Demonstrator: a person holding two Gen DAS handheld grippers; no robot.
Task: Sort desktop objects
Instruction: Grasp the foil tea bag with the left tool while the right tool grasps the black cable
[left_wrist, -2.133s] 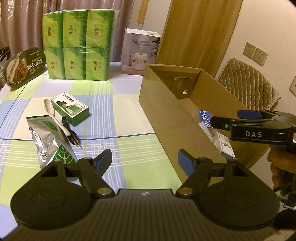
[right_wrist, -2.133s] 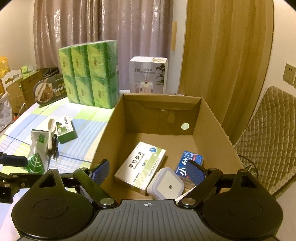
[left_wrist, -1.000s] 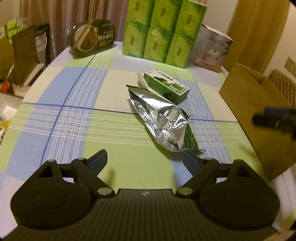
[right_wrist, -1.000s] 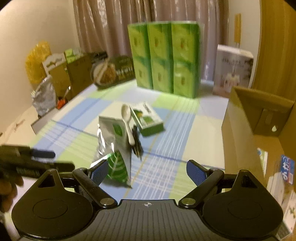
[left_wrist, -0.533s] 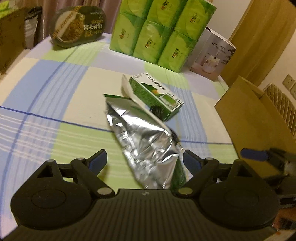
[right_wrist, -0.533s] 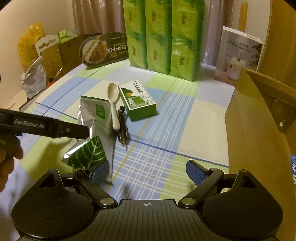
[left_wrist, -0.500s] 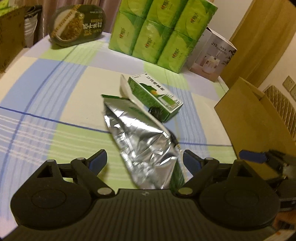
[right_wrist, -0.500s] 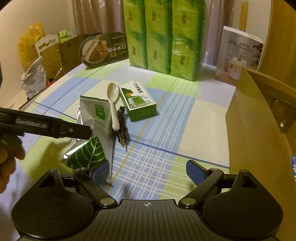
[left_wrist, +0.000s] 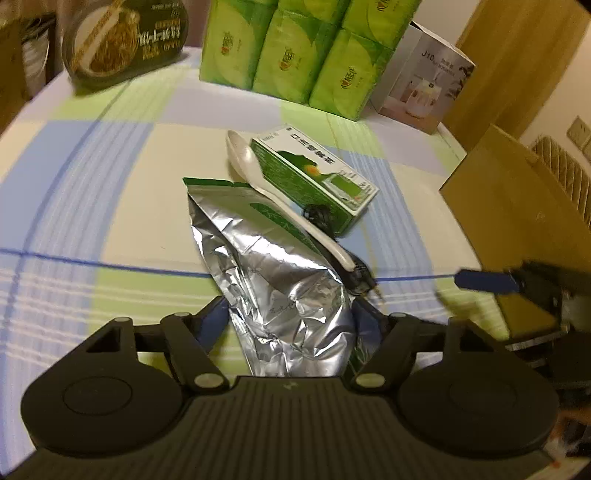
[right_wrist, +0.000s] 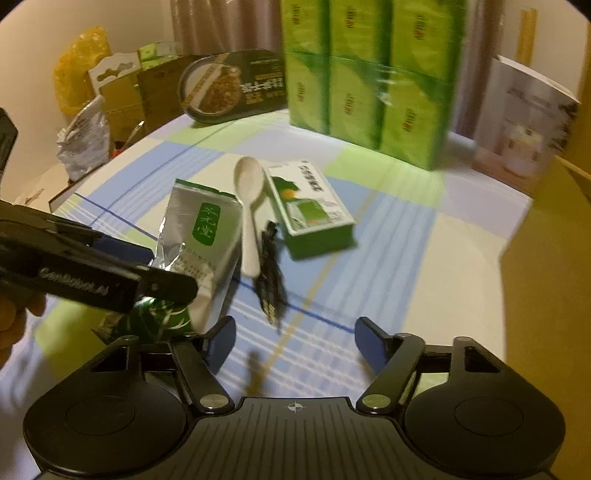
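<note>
A crumpled silver foil pouch (left_wrist: 280, 291) with a green label lies on the checked tablecloth; it also shows in the right wrist view (right_wrist: 207, 236). My left gripper (left_wrist: 290, 319) has a jaw on each side of the pouch's near end, closing on it. A white spoon (left_wrist: 266, 188), a black cable (right_wrist: 271, 277) and a green box (left_wrist: 314, 177) lie just beyond. My right gripper (right_wrist: 295, 341) is open and empty, above the cloth just short of the cable. The cardboard box (left_wrist: 524, 206) stands at the right.
A stack of green tissue packs (left_wrist: 295, 55), a white product box (left_wrist: 424, 85) and a dark food tray (left_wrist: 122, 37) stand at the table's far side. Bags and cartons (right_wrist: 107, 107) sit beyond the left edge.
My left gripper has moved forward and its jaws have narrowed around the pouch's near end. My right gripper has swung left from the cardboard box and come closer to the cable and spoon.
</note>
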